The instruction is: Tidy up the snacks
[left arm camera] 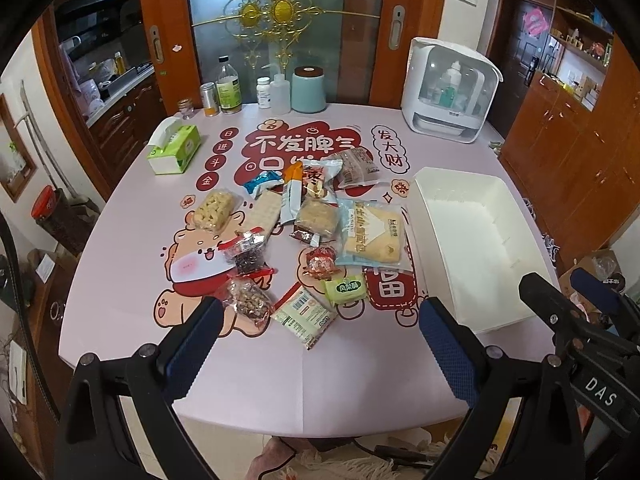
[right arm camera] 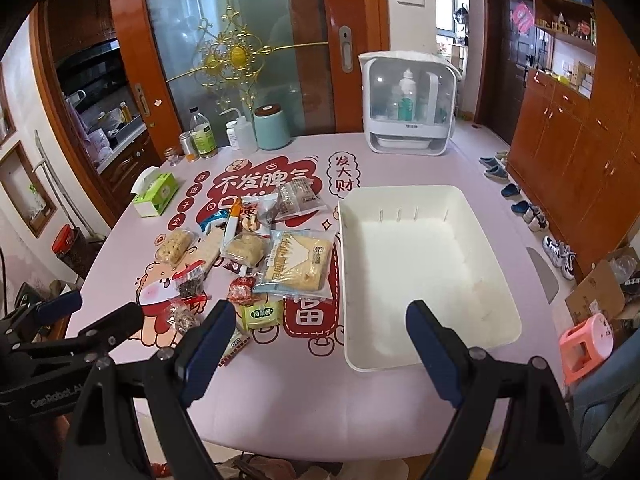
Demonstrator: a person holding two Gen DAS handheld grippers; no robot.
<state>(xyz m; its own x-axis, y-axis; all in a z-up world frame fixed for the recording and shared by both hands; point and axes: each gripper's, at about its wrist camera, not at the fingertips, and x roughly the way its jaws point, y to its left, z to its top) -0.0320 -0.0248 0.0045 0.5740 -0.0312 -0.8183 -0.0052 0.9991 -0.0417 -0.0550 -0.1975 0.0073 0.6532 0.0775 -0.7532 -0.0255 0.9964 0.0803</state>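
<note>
Pink printed tablecloth [left arm camera: 120, 280] is reading "发大财"; the empty white plastic bin [right arm camera: 424, 272] is sitting right of the snack packets [left arm camera: 304, 220]. The left gripper [left arm camera: 320, 328] and right gripper [right arm camera: 320, 332] are hovering wide.

Snack packets [left arm camera: 304, 224] lie on the table [left arm camera: 120, 292], left of the bin [left arm camera: 436, 216]

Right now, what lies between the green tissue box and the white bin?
In both views, the pile of snack packets lies between the tissue box and the bin.
</note>
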